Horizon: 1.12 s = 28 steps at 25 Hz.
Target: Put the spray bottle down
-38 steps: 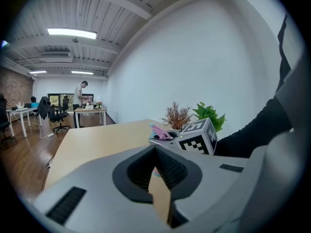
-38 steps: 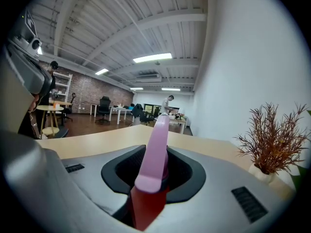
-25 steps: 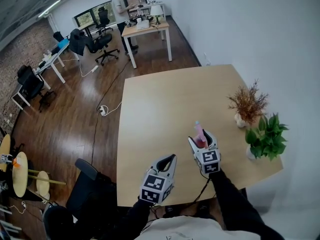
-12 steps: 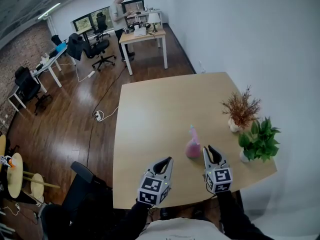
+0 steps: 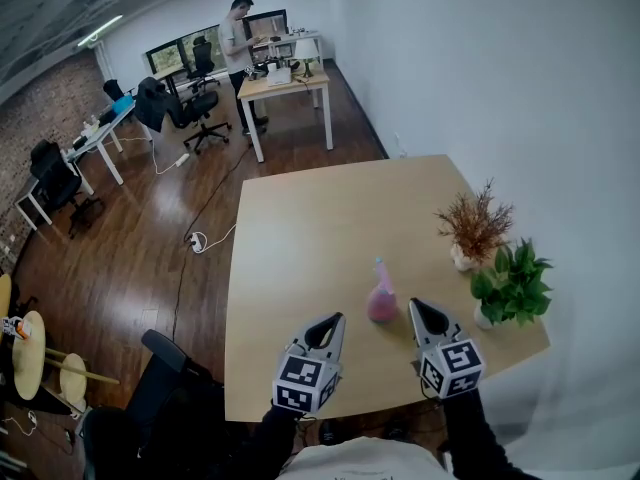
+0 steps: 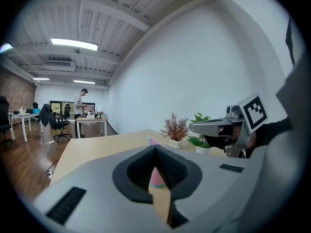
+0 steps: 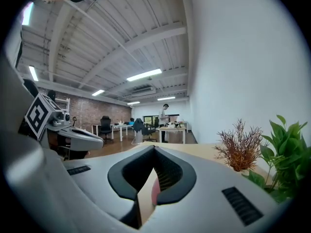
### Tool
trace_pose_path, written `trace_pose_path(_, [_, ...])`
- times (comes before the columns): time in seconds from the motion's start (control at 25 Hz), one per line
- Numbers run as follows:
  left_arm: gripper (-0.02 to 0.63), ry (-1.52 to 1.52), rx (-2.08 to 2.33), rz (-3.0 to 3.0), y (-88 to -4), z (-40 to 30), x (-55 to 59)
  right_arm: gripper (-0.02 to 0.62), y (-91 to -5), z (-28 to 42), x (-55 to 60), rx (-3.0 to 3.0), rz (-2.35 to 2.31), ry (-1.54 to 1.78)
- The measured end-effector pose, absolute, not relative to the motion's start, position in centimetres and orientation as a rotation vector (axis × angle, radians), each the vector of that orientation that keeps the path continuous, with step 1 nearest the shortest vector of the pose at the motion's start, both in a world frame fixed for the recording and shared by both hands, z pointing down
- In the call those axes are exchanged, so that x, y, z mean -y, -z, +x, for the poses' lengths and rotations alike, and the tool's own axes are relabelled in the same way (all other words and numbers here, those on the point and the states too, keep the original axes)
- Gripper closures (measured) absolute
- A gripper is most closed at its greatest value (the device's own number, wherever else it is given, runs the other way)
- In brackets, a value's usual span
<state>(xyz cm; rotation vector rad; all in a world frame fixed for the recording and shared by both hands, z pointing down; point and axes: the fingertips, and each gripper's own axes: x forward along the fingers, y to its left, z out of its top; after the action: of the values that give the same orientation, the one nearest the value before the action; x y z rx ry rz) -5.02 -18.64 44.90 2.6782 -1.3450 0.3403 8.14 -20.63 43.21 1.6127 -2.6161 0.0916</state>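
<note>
Pink spray bottle (image 5: 381, 298) upright on table (image 5: 300, 218), near the person's edge. Left gripper (image 5: 335, 319) and right gripper (image 5: 416, 306) flank it, jaws together, empty.

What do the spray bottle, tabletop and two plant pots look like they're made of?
Spray bottle: probably plastic, smooth; even pink colour, moulded bulb shape with a narrow neck.
Tabletop: light wood or wood-look laminate, matt; pale even tan, no glare, grain too fine to tell.
Dried-plant pot and green-plant pot: white, ceramic or plastic; too small to tell.
</note>
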Motion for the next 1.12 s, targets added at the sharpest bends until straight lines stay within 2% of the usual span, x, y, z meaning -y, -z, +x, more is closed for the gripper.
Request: trace_pose_path(1.12, [0.612, -0.333, 1.336, 2.717, -42.3, -4.1, 19.5, 0.620, -41.4, 8.9, 21.3, 2.633, 1.565, -0.134])
